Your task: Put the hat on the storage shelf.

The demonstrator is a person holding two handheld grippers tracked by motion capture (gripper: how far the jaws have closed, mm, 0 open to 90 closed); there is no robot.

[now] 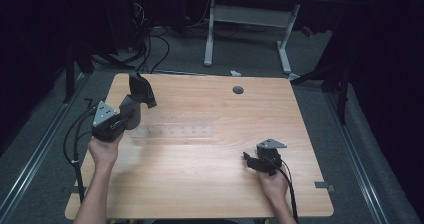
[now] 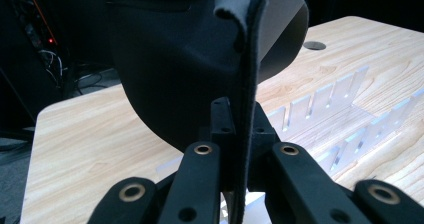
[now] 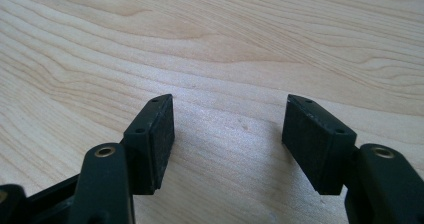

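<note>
At upper left, left tongs (image 1: 131, 105) pinch a dark grey felt sheet (image 1: 141, 89); lower right, right tongs (image 1: 248, 159) spread over the wooden tabletop (image 1: 210, 174).

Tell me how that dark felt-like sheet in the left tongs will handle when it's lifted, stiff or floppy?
Probably floppy: the dark sheet curls and folds over itself above the left tongs, which pinch one thin edge. Likely light, since that narrow pinch holds it clear of the table. Its fuzzy edge suggests it won't slip easily.
</note>
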